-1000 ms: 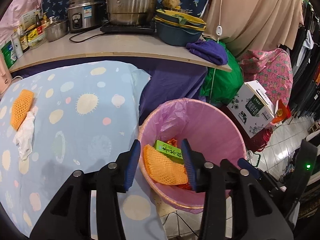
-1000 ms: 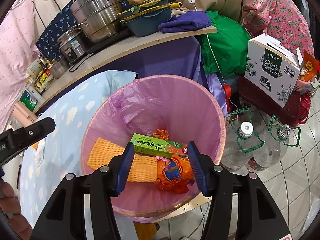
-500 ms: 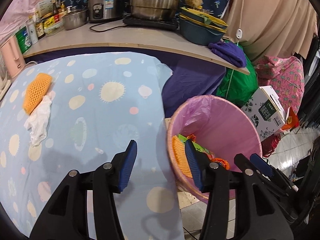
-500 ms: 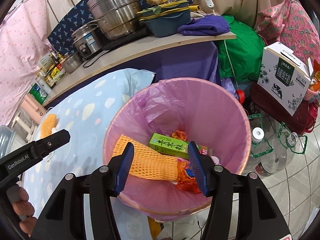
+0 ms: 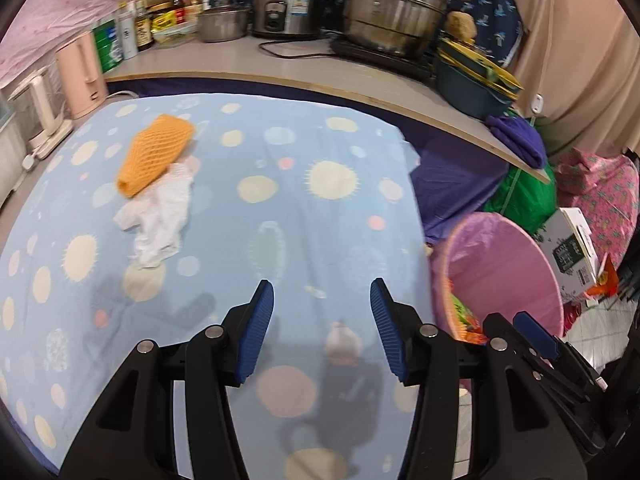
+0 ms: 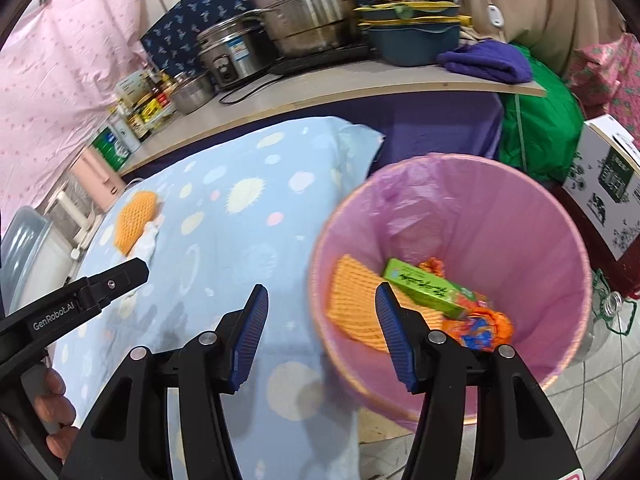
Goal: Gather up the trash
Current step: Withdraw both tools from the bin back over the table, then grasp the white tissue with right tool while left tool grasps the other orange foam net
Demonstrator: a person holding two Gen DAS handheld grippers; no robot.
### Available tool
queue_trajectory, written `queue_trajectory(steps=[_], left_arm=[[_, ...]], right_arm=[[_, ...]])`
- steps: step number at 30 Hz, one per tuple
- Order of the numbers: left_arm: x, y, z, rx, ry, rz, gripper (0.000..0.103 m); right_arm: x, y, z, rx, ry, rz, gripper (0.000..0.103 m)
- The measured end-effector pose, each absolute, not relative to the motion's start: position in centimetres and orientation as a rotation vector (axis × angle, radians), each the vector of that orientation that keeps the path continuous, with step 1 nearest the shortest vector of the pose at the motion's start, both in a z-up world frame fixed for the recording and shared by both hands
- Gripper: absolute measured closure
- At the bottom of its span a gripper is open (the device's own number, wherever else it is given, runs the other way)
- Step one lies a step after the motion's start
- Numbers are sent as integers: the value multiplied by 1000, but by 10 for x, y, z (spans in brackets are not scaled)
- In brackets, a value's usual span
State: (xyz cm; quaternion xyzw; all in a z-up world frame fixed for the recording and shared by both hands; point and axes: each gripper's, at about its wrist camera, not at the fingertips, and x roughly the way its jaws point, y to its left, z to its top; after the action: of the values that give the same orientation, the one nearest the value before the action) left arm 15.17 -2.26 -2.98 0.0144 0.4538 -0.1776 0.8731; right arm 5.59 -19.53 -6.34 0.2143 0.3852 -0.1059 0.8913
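Observation:
An orange foam net [image 5: 154, 154] lies on the blue dotted tablecloth [image 5: 280, 208], partly over a crumpled white tissue [image 5: 158, 220]. Both also show in the right wrist view, the net [image 6: 134, 222] far left. A pink-lined trash bin [image 6: 520, 208] stands beside the table's right edge and holds another orange net [image 6: 354, 304], a green box [image 6: 424, 288] and an orange wrapper [image 6: 478, 326]. My left gripper [image 5: 322, 330] is open and empty over the cloth. My right gripper [image 6: 318, 330] is open and empty, straddling the bin's left rim.
A counter [image 5: 304, 68] behind the table carries steel pots [image 5: 396, 4], a rice cooker, bottles and a blue basin. A pink kettle [image 5: 82, 76] stands at the left. A white carton [image 6: 612, 176], a green bag and water bottles sit on the floor around the bin.
Both grippers have swung left, away from over the bin and toward the table. The left now looks across the cloth at the net and tissue. Both stayed open and empty.

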Motion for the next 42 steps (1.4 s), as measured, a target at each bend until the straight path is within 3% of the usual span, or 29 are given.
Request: queue_trajectory(steps=[11,20,31,35,42], left_arm=[[185,75,-47,-58,979,-180,54],[215,157,-63,-101,988,-11,45],[248,204,-72,-136,994,54,44],[257,204,-73,-137,992,51,41],[276,185,-72,-128,981,6,34]], right_arm=[[119,-104,-69,337,855,-44,48],[183,-37,-82,289,901,70,48],[259,5,-102,291,922,143,50],[272,13,-111,281,943,149,61],[270,10,-121,266,964,143,94]])
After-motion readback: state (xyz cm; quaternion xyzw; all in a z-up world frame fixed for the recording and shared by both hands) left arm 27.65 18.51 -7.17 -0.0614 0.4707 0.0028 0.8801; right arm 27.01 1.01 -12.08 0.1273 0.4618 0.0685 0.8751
